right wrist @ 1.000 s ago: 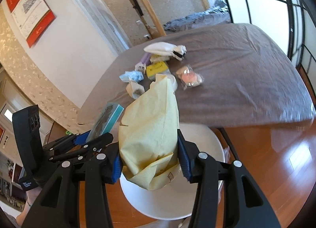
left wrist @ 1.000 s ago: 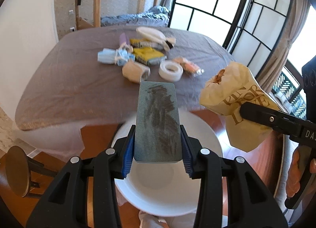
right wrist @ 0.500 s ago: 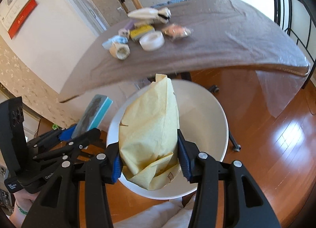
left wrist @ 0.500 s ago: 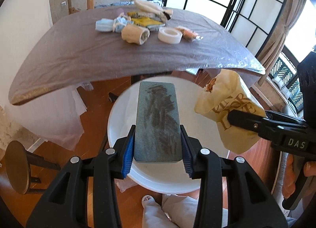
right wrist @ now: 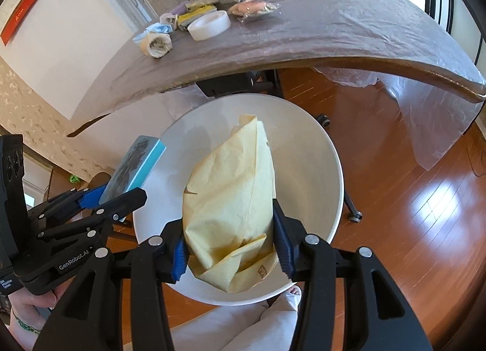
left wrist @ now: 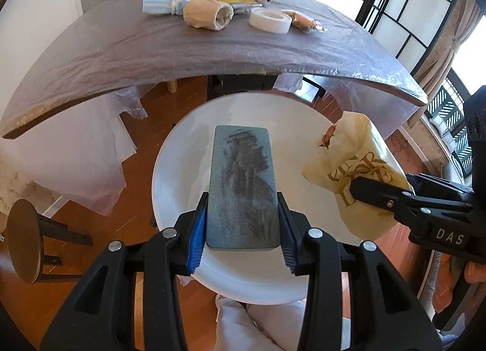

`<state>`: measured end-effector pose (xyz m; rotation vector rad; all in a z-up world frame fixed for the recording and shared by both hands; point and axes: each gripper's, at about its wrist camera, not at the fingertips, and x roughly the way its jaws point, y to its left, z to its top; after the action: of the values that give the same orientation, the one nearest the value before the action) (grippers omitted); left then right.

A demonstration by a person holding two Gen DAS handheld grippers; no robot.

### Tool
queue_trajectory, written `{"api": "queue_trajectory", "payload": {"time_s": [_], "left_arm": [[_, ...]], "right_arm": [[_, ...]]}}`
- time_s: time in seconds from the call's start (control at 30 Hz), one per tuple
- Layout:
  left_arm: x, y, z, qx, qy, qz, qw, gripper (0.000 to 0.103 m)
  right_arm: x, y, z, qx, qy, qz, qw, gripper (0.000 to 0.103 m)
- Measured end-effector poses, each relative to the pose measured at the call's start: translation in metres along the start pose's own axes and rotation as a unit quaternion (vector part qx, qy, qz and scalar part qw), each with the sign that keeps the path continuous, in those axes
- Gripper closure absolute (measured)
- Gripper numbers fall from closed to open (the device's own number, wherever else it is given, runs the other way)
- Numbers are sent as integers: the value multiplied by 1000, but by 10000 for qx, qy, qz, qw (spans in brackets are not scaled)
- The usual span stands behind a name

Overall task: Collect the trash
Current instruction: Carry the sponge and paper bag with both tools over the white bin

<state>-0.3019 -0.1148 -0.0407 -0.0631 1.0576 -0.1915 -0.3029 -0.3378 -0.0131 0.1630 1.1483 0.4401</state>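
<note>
My left gripper point(left wrist: 241, 229) is shut on a worn blue-green sponge block point(left wrist: 241, 187) and holds it over a round white bin point(left wrist: 182, 150) on the floor. My right gripper point(right wrist: 231, 244) is shut on a crumpled yellow paper bag point(right wrist: 231, 199) and holds it over the same bin point(right wrist: 316, 168). The bag also shows at the right of the left wrist view point(left wrist: 355, 168), and the sponge at the left of the right wrist view point(right wrist: 136, 168). More trash lies on the table: a paper roll point(left wrist: 208, 13), a tape ring point(left wrist: 268, 19), a blue mask point(left wrist: 158, 4) and wrappers point(left wrist: 303, 21).
The table with a grey-brown cloth point(left wrist: 152, 47) stands beyond the bin, its near edge above the bin's far rim. A round wooden stool point(left wrist: 22, 238) stands at the left. Wooden floor point(right wrist: 410, 199) lies to the right. Windows and a curtain point(left wrist: 449, 32) are at the far right.
Both grippers have dropped from table height and tilted down over the white bin. The table top has moved up in both views. Both still hold their items.
</note>
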Motion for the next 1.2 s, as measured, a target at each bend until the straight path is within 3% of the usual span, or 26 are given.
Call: {"api": "queue_trajectory", "payload": {"time_s": [1.2], "left_arm": [[54,13,9,-8,463,270,9986,60]], "right_arm": [[40,1,8,-137,333,-294,9989,57]]}}
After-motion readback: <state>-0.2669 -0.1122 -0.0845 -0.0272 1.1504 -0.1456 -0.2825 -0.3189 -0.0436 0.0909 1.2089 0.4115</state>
